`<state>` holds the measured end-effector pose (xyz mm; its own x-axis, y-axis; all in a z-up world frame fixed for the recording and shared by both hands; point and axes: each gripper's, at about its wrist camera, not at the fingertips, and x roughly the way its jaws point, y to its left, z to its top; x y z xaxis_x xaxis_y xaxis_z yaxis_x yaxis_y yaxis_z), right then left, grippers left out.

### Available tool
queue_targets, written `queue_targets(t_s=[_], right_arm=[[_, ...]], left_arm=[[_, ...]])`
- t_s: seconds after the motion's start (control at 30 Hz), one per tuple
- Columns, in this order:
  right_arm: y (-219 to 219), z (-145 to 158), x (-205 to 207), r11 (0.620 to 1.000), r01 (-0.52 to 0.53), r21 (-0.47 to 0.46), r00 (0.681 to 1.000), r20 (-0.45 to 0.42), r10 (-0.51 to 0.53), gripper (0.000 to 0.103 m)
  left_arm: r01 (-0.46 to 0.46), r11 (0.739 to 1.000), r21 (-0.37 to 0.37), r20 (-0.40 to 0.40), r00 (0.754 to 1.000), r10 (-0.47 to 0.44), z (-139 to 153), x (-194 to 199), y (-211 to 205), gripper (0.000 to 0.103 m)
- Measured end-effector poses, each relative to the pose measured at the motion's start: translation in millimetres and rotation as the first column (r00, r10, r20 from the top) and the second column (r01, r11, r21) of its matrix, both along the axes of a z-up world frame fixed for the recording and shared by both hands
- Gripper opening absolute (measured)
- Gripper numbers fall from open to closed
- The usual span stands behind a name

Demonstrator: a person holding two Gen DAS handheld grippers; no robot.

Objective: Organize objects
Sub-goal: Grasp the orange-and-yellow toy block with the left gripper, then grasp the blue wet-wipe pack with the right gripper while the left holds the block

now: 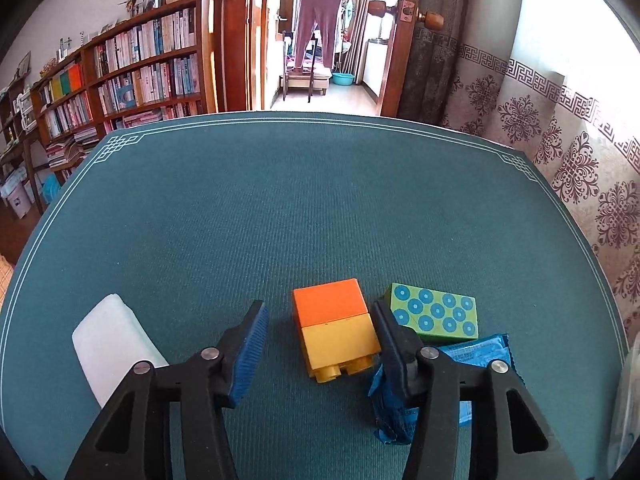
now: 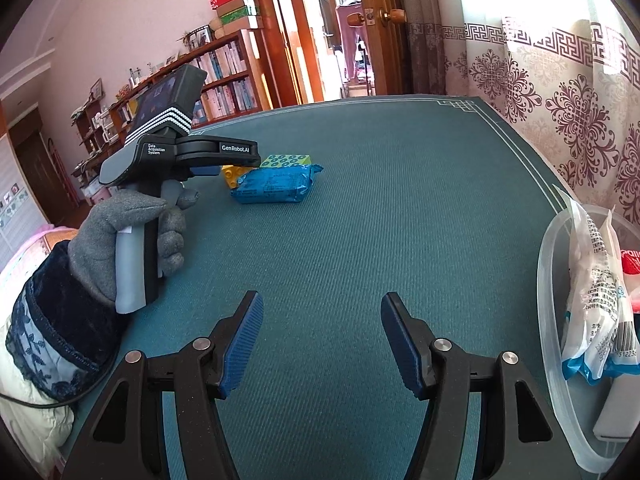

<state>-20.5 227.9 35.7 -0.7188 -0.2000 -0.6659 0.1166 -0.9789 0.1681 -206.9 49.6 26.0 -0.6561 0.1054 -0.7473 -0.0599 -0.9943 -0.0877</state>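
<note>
1. The left gripper (image 1: 320,328) had its jaws released around the orange-and-yellow block (image 1: 336,328). The right pad stood just beside the block's right face and the left pad well clear of its left face; neither pressed on it.
2. That block lay on its side on the tabletop (image 1: 280,208), orange half farther away, yellow half nearer, studs pointing toward the camera.
3. Just right of the left gripper's right finger lay a green block with blue circles (image 1: 434,314), and nearer, partly under that finger, a blue wrapped packet (image 1: 476,354).
4. To the left of the left gripper's left finger a white block (image 1: 110,340) rested on the tabletop.
5. The right gripper (image 2: 322,340) hovered over bare green cloth with its jaws released and nothing between them.
6. In the right wrist view, a grey-gloved hand (image 2: 120,236) held the left gripper's handle above the blocks and the packet.
7. At the right edge sat a clear plastic bin (image 2: 560,320) holding a white printed bag (image 2: 596,300).
</note>
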Motion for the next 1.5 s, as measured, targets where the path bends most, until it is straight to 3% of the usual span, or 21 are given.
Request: queue_targets(t_s=[0.13,0.37,0.57,0.73,1.0,1.27,1.5], right_arm=[[-9,-1,-8,1.000,-0.016,-0.007,1.000,0.012,0.016,0.063],[-23,-2,-37,0.999,-0.025,-0.049,0.999,0.038,0.027,0.063],[-37,-5,-74,0.984,-0.058,-0.171,0.992,0.097,0.075,0.063],[-50,-8,-107,0.977,-0.070,-0.202,0.989,0.113,0.094,0.067],[-49,-18,-167,0.963,-0.005,-0.270,0.987,0.156,0.049,0.070],[-61,-13,-207,0.981,0.071,-0.180,0.987,0.152,-0.043,0.078],[-93,-14,-210,0.995,0.068,0.070,0.993,0.091,-0.074,0.076]], left_arm=[[0.005,1.000,0.011,0.010,1.000,-0.005,-3,-1,-4,0.035],[-0.003,0.998,0.055,-0.009,1.000,0.004,5,4,-18,0.033],[-0.017,0.998,0.063,-0.066,0.998,0.021,24,11,-28,0.033],[-0.038,0.995,0.087,-0.078,0.996,0.045,33,12,-38,0.033],[-0.071,0.992,0.107,-0.096,0.992,0.081,41,13,-48,0.033],[-0.071,0.991,0.116,-0.085,0.993,0.081,38,12,-47,0.033],[-0.079,0.990,0.120,-0.086,0.992,0.089,38,13,-51,0.033]])
